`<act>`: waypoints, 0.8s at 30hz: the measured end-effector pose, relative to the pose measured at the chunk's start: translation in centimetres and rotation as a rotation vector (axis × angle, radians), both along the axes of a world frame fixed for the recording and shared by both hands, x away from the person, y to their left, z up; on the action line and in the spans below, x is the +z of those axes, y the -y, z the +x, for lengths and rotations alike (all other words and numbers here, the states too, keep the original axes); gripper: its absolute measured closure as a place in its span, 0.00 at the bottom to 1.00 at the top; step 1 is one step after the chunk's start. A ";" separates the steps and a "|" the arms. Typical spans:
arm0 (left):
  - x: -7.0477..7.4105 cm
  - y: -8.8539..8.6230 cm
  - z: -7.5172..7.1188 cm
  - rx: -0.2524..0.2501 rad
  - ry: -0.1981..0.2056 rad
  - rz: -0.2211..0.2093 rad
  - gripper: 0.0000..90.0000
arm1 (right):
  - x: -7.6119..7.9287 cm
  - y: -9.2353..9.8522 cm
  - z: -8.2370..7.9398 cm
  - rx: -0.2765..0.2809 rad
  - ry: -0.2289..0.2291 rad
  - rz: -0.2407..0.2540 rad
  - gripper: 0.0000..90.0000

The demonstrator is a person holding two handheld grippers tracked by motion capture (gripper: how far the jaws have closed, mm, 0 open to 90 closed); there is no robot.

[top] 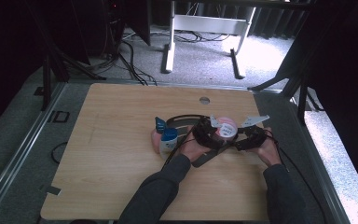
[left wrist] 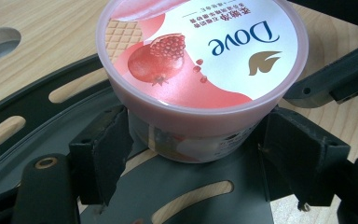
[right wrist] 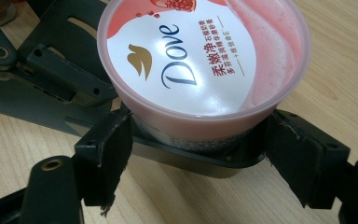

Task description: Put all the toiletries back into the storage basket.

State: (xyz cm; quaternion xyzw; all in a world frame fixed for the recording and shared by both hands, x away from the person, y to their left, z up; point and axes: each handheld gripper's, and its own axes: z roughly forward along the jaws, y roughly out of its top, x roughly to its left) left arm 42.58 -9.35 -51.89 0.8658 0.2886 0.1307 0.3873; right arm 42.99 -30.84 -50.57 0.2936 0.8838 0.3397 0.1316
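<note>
- I have both grippers around one pink Dove tub (left wrist: 200, 70), which sits on a black slotted rack (left wrist: 37, 112) on the wooden surface (top: 121, 140)
- Left gripper (left wrist: 198, 140): fingers wide, flanking the tub's base; contact uncertain
- Right gripper (right wrist: 198, 140): same, from the opposite side
- I judge: close evenly below the lid rim; lift level

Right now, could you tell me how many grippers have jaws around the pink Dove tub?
2. In the high view the left gripper flanks the pink Dove tub from the left, the right gripper from the right.
</note>
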 end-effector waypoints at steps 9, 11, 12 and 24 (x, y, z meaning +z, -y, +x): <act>-0.5 0.0 0.0 -0.005 -0.015 0.014 0.29 | -0.5 0.0 0.1 0.006 -0.011 -0.020 0.26; -0.5 0.0 0.0 -0.009 -0.015 0.012 0.29 | -0.5 0.0 0.1 0.006 -0.010 -0.020 0.26; -0.5 0.0 0.0 -0.010 -0.015 0.011 0.30 | -0.5 0.0 0.0 0.006 -0.010 -0.027 0.26; -0.7 -0.2 -0.2 -0.012 -0.002 -0.002 0.35 | -0.3 0.9 -0.1 -0.027 -0.023 -0.044 0.19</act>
